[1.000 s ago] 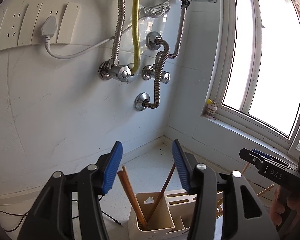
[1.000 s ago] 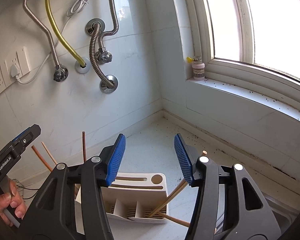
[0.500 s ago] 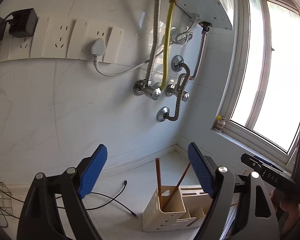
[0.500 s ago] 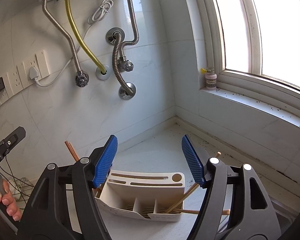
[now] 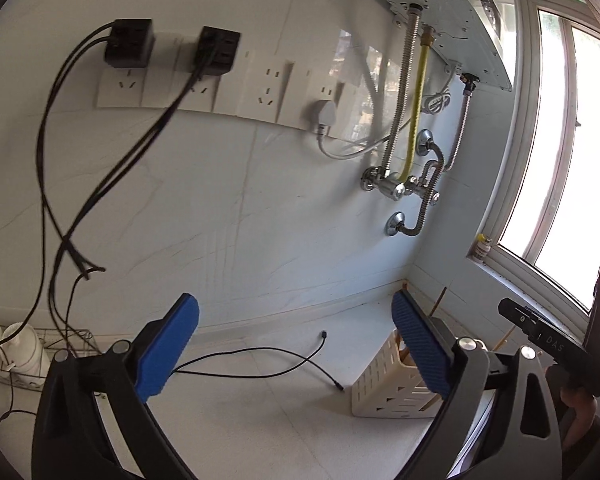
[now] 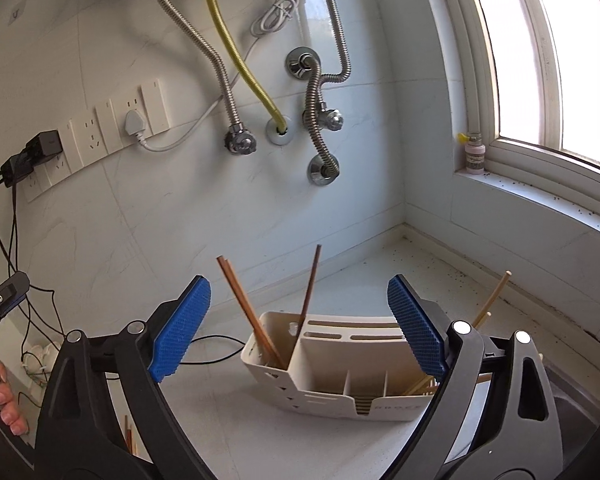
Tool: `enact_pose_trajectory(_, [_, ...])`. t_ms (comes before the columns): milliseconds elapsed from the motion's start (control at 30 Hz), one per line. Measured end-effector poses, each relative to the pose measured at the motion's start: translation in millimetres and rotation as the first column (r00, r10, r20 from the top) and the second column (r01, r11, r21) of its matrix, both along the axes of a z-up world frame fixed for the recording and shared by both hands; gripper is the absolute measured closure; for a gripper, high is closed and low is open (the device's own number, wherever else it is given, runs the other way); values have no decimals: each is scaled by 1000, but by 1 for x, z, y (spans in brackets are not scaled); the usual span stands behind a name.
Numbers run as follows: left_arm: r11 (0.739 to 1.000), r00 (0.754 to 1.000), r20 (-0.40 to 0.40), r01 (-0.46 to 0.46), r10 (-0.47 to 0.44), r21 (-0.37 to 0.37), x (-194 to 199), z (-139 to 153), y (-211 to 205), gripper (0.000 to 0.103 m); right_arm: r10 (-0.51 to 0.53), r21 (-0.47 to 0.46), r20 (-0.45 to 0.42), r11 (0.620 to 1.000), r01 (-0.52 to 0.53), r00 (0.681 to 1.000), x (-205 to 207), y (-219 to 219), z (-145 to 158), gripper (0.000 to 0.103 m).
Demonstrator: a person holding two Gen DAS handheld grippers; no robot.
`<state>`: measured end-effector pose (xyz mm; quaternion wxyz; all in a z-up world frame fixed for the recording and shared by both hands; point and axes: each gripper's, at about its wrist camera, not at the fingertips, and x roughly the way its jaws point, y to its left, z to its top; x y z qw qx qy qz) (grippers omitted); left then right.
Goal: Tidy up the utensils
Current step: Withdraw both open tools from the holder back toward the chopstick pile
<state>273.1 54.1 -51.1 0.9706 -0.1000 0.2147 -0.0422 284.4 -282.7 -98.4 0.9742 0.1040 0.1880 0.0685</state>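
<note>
Left gripper [image 5: 296, 346]: jaws have just been opening and stand wide, nothing between the blue pads; bare counter [image 5: 260, 420] shows through the gap.
Right gripper [image 6: 300, 330]: jaws have just been opening too, spread wide and released; the caddy sits in the gap beyond the pads, untouched.
Caddy [image 6: 332, 376]: cream, slotted, on the counter at lower centre of the right view; its long axis runs left to right. In the left view it lies at lower right, partly behind the right-hand pad.
Dark chopsticks [image 6: 252, 312]: a pair in the caddy's left compartment, tips leaning up and to the left; one more stick [image 6: 310, 284] rises nearly upright, tilted slightly right.
Pale chopsticks [image 6: 492, 300]: at the caddy's right end, slanting up to the right, lower parts hidden by the pad.
Edges: wall [image 5: 240, 208] behind the caddy, window sill [image 6: 540, 196] at right, corner at upper right of the counter.
Open room: clear counter to the caddy's left, crossed by a thin black cable [image 5: 260, 356].
Rack [image 5: 32, 356]: wire, at lower left edge, with white cups.
</note>
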Motion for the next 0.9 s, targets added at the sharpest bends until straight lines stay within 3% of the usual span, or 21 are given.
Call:
enact_pose_trajectory(200, [996,991,-104,-89,88,-8,-28,-15,44,6,74,11,-6,997,-74,997,-5,37,-7,9])
enact_pose_trajectory(433, [985,957,-238,-174,164,-19,-58,-46,86,6,150,12,-55,989,-149,987,-4,77,-20,9])
enact_pose_trajectory(667, [980,902,-393,-200,177,-17,-82,-89,102,6,213,28,-139,977,-211,967,2,115,-39,9])
enact_pose_trajectory(900, [979,817,-560,-197,137,-47,-94,-139,104,6,292,3,-255,953,-301,922,10,162,-64,9])
